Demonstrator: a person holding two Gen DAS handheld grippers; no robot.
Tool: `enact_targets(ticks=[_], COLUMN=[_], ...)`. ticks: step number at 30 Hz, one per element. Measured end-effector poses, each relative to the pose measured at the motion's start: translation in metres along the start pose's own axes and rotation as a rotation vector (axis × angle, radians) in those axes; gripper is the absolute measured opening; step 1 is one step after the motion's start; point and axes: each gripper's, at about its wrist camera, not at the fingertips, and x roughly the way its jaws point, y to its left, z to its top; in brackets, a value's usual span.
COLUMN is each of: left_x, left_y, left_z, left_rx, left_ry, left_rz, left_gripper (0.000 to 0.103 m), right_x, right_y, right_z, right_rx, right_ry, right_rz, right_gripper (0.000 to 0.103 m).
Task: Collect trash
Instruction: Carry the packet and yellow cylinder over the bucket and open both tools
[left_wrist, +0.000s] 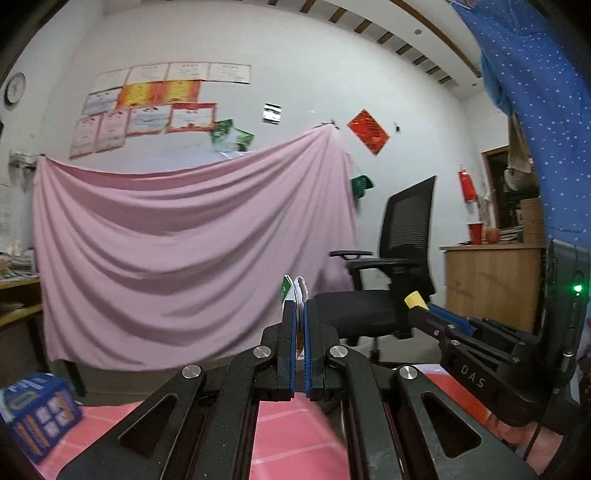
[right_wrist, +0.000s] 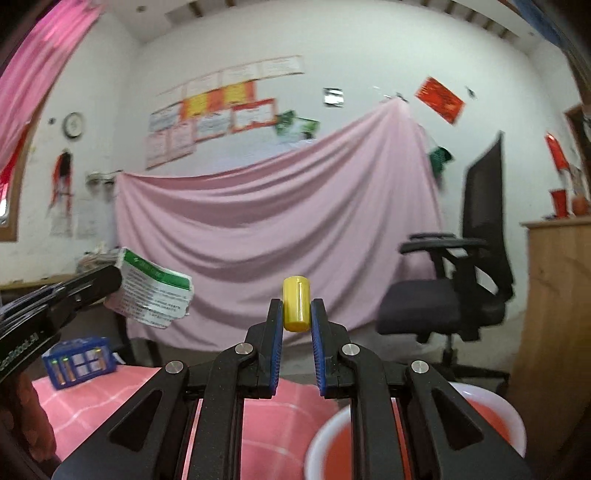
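My left gripper (left_wrist: 300, 308) is shut on a torn green-and-white wrapper (left_wrist: 291, 290), held edge-on above the pink checked table (left_wrist: 295, 432). The wrapper also shows flat in the right wrist view (right_wrist: 153, 291), at the tip of the left gripper (right_wrist: 110, 282). My right gripper (right_wrist: 297, 314) is shut on a small yellow cylinder (right_wrist: 296, 304), held upright above the table (right_wrist: 288, 421). In the left wrist view the right gripper (left_wrist: 419, 308) sits to the right with the yellow cylinder (left_wrist: 415, 300) at its tip.
A red basin with a white rim (right_wrist: 480, 410) sits under my right gripper at the lower right. A blue battery box (left_wrist: 38, 413) (right_wrist: 79, 362) stands on the table's left. A black office chair (left_wrist: 391, 277) and a wooden cabinet (left_wrist: 491, 284) stand behind, before a pink sheet (left_wrist: 184, 251).
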Motion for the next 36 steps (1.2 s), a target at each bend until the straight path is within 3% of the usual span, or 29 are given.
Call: enact_targets(ticks=[8, 16, 27, 36], left_x=[0.034, 0.068, 0.112, 0.129], left_y=[-0.042, -0.057, -0.048, -0.029], left_z=[0.004, -0.006, -0.022, -0.027], left_rx=[-0.015, -0.068, -0.264, -0.380], left_ry=[0.047, 0.165, 0.398, 0.510], left_rz=[-0.095, -0.170, -0.246, -0.274], left_gripper=[0.002, 0.002, 0.002, 0.009], right_x=[-0.006, -0.010, 0.005, 0.014], right_y=[-0.042, -0.067, -0.082, -0.086], right_z=[-0.006, -0.018, -0.033, -0.039], right_rx=[0.032, 0.052, 0.091, 0.118], right_ry=[0.080, 0.171, 0.306, 0.381], right_rz=[-0.110, -0.160, -0.208, -0.224], right_gripper=[0.013, 0.013, 0.013, 0.014])
